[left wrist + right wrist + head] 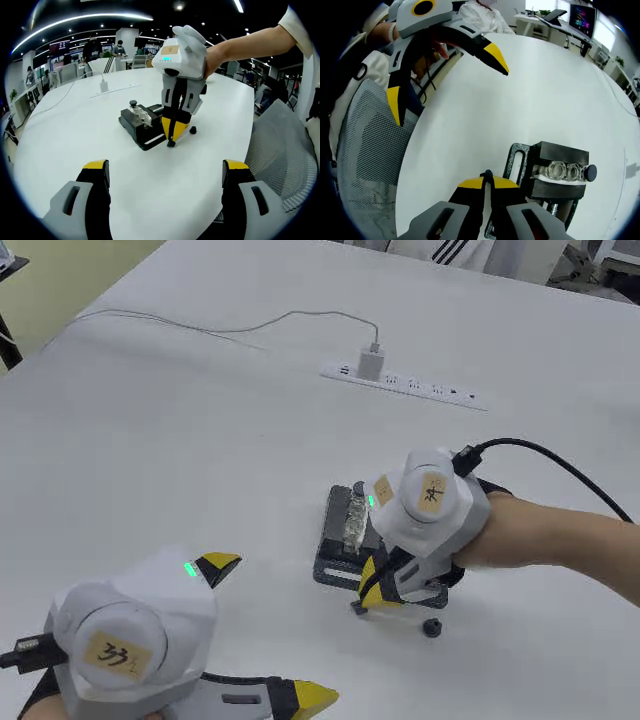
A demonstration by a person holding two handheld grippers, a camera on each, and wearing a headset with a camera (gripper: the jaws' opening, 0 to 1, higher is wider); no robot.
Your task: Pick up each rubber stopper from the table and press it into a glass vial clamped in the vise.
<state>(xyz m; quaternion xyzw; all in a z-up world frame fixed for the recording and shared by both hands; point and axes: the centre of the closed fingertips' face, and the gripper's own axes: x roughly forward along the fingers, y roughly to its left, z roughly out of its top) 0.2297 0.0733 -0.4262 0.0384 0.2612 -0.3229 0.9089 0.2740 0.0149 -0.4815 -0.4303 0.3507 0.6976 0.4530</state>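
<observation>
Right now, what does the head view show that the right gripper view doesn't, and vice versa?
Head view adds: a power strip with a white charger plugged in, and a loose rubber stopper on the table near the vise. Right gripper view adds: the glass vials seen end-on, a fitted stopper capping the end one, and a mesh chair. Both: the vise, the white table, the open left gripper, and the right gripper closed on what looks like a held stopper.

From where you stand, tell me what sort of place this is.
Probably an open-plan office or lab: a big white table with a power strip, a mesh office chair, and desks with monitors behind.
</observation>
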